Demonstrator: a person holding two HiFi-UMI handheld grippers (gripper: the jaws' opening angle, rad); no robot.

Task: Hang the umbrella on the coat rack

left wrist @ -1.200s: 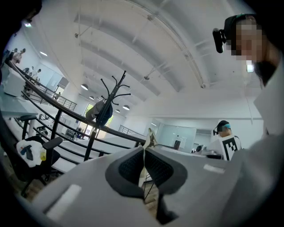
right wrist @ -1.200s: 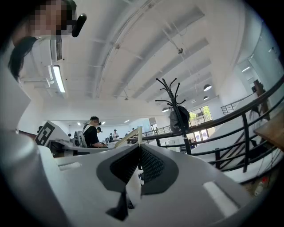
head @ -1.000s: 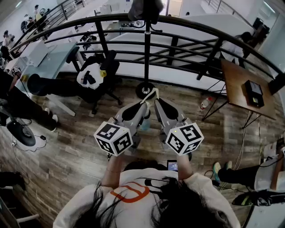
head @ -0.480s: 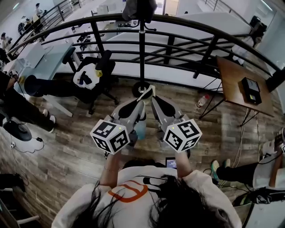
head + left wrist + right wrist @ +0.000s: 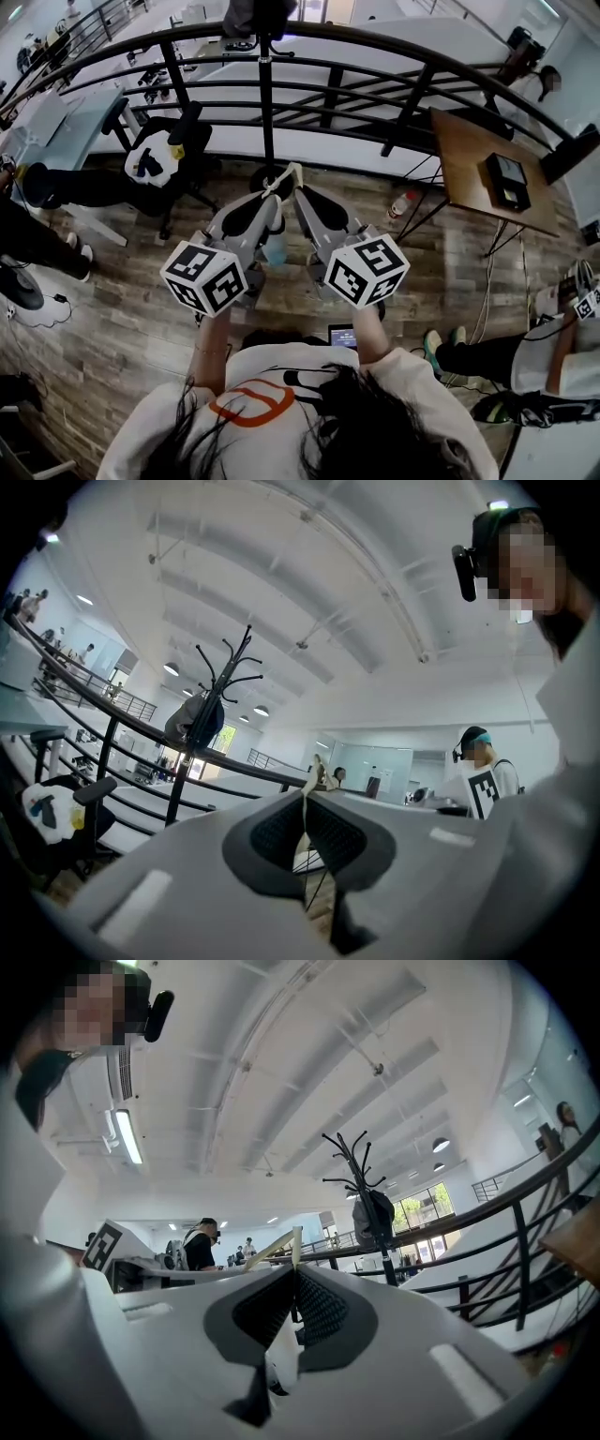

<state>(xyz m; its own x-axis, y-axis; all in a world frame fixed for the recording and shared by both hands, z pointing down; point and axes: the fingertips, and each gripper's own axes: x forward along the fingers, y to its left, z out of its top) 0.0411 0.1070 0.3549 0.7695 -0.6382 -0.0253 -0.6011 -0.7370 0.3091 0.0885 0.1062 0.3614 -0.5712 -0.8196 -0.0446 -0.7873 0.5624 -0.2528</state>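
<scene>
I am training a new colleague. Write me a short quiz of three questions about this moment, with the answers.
1. True or false: the coat rack has nothing hanging on it.
2. Choose one: the cream strap is held by A) the left gripper only, B) the right gripper only, C) both.
3. Fill in: the coat rack stands between the person and the black ____.
Key: 1 false, a dark bag hangs on it; 2 C; 3 railing.

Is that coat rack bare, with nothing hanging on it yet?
No, a dark bag hangs on the coat rack, just below its hooks.
</scene>
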